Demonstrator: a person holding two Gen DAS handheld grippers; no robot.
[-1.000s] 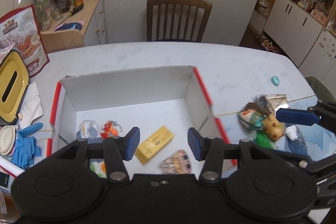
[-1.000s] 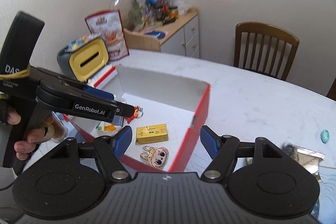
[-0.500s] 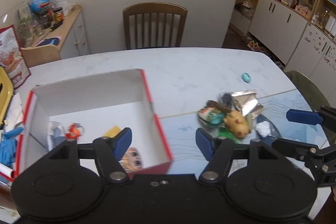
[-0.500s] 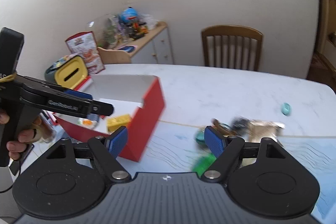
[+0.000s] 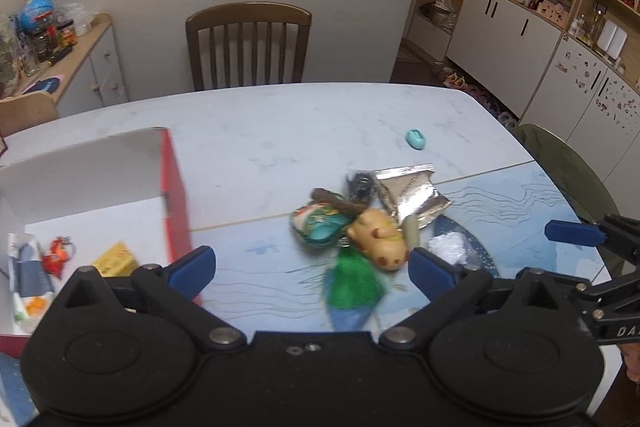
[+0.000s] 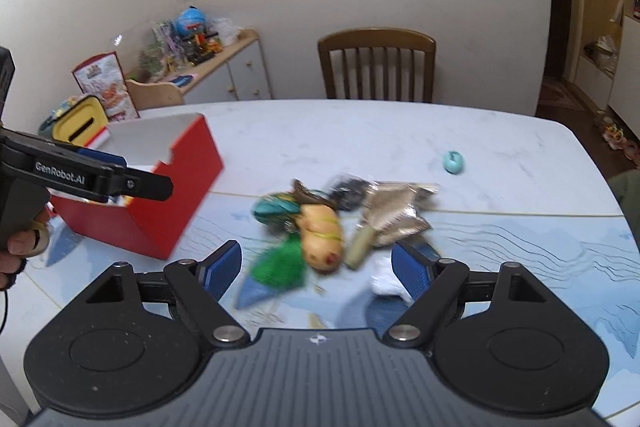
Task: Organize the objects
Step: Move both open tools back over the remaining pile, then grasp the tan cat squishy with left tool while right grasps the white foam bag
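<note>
Crinkled foil pouch (image 5: 412, 193) beside rounded yellow toy (image 5: 380, 239); both grippers' fingers (image 6: 222, 269) spread, empty.

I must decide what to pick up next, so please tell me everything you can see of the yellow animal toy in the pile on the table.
The yellow animal toy is small and rounded, apparently soft plastic or plush, with red-brown spots at its near end and a thin yellow band across its body. It lies on its side in the pile, touching the teal pouch, the green tassel and a brown stick. Blur hides finer detail. No gripper touches it.
</note>
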